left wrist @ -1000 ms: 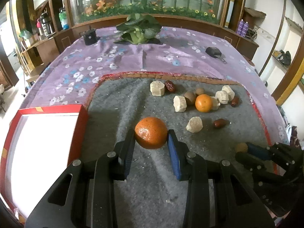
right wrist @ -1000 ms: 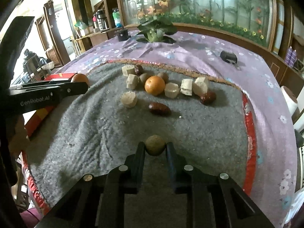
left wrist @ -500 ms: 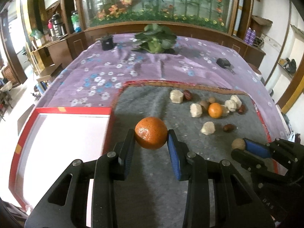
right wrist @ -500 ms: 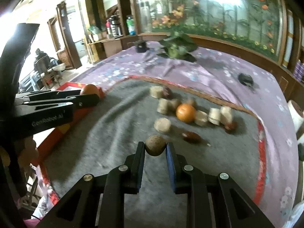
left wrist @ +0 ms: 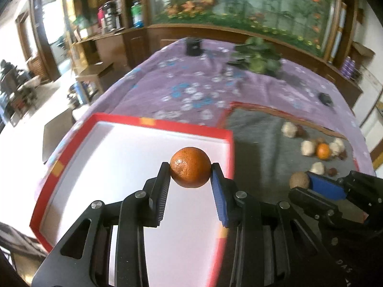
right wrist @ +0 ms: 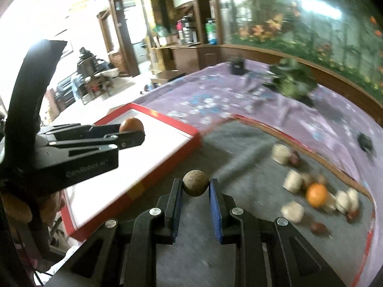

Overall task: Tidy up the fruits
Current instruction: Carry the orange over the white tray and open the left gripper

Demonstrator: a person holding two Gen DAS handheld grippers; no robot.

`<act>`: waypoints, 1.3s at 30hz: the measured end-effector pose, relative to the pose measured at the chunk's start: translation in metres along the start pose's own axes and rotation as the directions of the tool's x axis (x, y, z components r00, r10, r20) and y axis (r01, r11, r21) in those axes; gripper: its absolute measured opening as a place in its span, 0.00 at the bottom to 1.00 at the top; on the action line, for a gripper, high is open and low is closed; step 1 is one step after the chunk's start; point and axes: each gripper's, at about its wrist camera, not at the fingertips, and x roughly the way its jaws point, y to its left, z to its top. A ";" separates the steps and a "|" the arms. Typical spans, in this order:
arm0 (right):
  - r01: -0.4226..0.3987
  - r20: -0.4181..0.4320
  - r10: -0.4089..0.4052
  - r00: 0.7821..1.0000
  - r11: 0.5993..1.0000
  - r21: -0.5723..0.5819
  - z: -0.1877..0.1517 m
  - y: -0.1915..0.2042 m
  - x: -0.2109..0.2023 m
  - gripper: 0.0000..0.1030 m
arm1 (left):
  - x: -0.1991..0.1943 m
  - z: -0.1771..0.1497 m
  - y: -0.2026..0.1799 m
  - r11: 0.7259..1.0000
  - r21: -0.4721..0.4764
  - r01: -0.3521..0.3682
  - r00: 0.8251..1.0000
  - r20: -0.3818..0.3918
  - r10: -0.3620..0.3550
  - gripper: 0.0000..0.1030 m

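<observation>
Left gripper [left wrist: 190, 179], right gripper [right wrist: 195, 192]: black plastic frames showing silver screws, blue pad facing ribbed black pad, white lettering.

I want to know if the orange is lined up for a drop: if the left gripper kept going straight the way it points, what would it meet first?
Most likely the white floor of the red box. The left gripper, shut on the orange, points down over it; depth is uncertain.

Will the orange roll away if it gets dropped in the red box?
Probably. The orange looks round, and the red box seems to have a smooth, flat white floor. Its raised rim would likely stop it. The dimpled peel looks grippy, so the left gripper likely won't slip.
</observation>
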 end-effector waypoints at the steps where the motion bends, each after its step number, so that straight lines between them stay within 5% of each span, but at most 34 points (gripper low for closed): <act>1: -0.017 -0.004 0.017 1.000 1.000 -0.010 0.004 0.006 0.005 0.21 | 0.002 -0.001 0.007 1.000 -0.012 -0.007 1.000 -0.005 0.007 0.33; 7: -0.088 -0.056 0.085 0.995 0.995 -0.049 0.027 0.030 0.048 0.21 | 0.015 -0.008 0.035 0.998 -0.053 -0.046 0.998 -0.044 0.044 0.33; 19: -0.113 -0.147 0.099 0.984 0.989 -0.096 0.030 0.048 0.098 0.21 | 0.039 -0.013 0.055 0.993 -0.094 -0.076 0.990 -0.130 0.063 0.33; 29: -0.128 -0.098 0.124 0.987 0.991 -0.031 0.025 0.038 0.063 0.28 | 0.032 -0.011 0.055 0.988 -0.123 -0.091 0.989 -0.131 0.075 0.34; 33: -0.114 -0.066 0.114 0.991 0.994 0.003 0.020 0.026 0.044 0.38 | 0.021 -0.008 0.045 0.990 -0.124 -0.069 0.993 -0.101 0.057 0.34; 36: -0.072 -0.036 0.073 0.997 0.997 0.042 0.008 0.005 0.018 0.39 | 0.009 -0.004 0.034 0.993 -0.108 -0.051 0.998 -0.051 0.046 0.63; 39: -0.059 -0.024 0.061 0.998 0.996 0.062 0.004 -0.005 0.007 0.39 | -0.003 0.001 0.031 0.991 -0.127 -0.038 0.999 -0.003 0.038 0.67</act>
